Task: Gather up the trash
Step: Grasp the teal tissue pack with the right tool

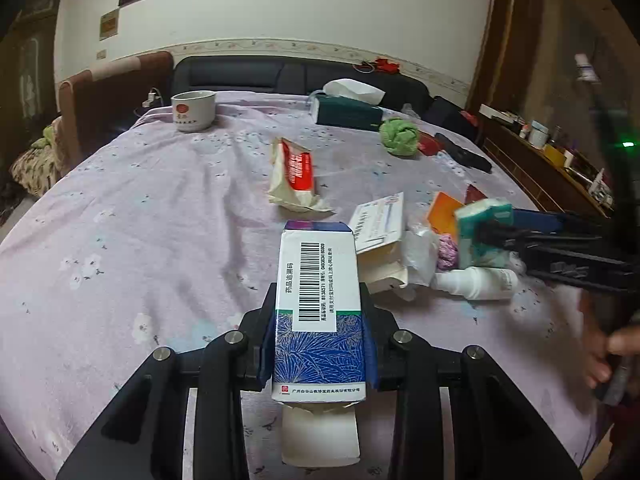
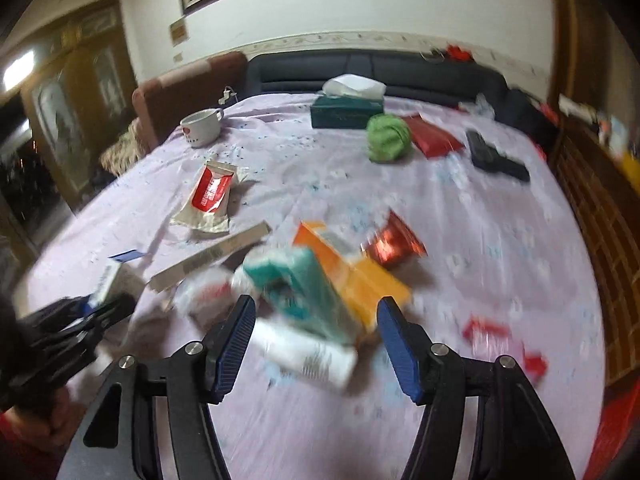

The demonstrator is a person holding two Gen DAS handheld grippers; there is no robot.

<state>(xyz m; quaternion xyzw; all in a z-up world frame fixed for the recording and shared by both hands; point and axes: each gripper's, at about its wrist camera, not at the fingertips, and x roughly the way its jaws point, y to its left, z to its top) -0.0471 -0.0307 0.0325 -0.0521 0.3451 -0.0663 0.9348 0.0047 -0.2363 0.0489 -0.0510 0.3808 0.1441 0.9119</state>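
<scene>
From the left wrist view, a blue-and-white medicine box (image 1: 320, 312) with a barcode label is clamped lengthwise between the jaws of the left gripper (image 1: 319, 344), its torn flap hanging open at the near end. It is carried above a lilac flowered tabletop (image 1: 140, 208). Beyond the box, a crumpled red-and-white packet (image 1: 296, 178) is seen lying alone mid-cloth. To the right, a pile of trash is gathered: an open white carton (image 1: 380, 236), a white bottle (image 1: 476, 282) on its side and an orange box (image 1: 444, 216). A teal-and-white pack (image 1: 482, 236) is framed by the right gripper (image 1: 500, 236), which reaches in from the right edge. A white cup (image 1: 193, 110), a dark green tissue box (image 1: 348, 112) and a green ball of cloth (image 1: 400, 136) are set at the far side.

From the right wrist view, heavily blurred, the right gripper's (image 2: 316, 320) jaws are spread wide. The teal-and-white pack (image 2: 296, 292) is seen between them, with a gap on either side, resting on the pile beside the orange box (image 2: 352, 276). The white bottle (image 2: 312, 356) is stretched below it. A crumpled red foil wrapper (image 2: 394, 246) is seen just beyond. The left gripper (image 2: 76, 328) is seen at the left edge with the medicine box (image 2: 105, 282).
</scene>
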